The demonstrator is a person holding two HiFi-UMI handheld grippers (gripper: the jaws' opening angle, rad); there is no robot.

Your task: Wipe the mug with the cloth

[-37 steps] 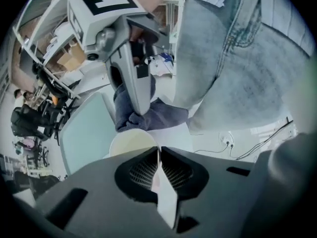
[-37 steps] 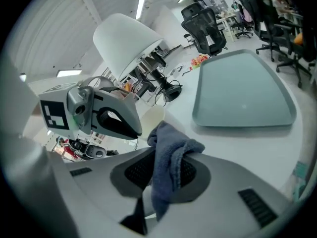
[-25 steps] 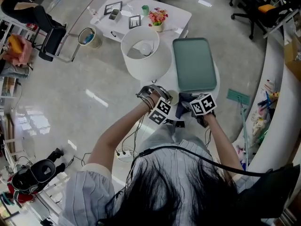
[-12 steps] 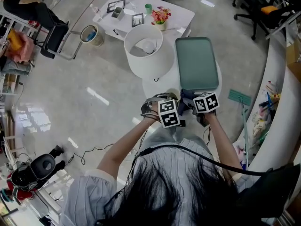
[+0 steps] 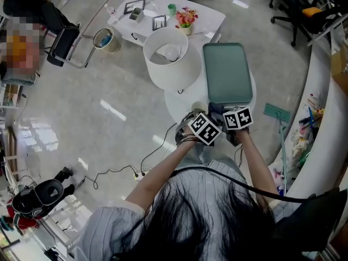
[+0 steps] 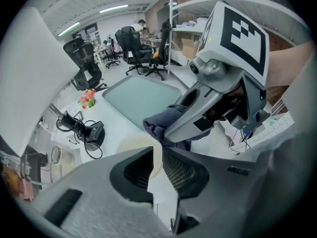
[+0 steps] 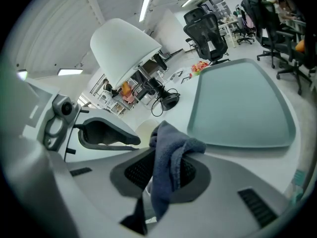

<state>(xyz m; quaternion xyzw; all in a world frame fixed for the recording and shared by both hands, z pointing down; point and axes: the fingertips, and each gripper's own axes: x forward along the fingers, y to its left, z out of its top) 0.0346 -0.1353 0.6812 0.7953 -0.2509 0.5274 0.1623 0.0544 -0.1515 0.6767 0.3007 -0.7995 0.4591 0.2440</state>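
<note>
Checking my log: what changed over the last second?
The left gripper, shut on the mug, swung right, closer to the right gripper. The right gripper stayed put, clamped on the cloth; tray and lampshade unchanged.

- Shirt (image 5: pixel 204 186): pale, finely striped, short sleeves, lower centre.
- Hair (image 5: pixel 217 227): long, dark, bottom centre.
- Cable (image 5: pixel 255 191): black, across the back.
- Left gripper (image 6: pixel 157 155), right gripper (image 7: pixel 163 177): grey, black ribbed pads, black-and-white marker cubes.
</note>
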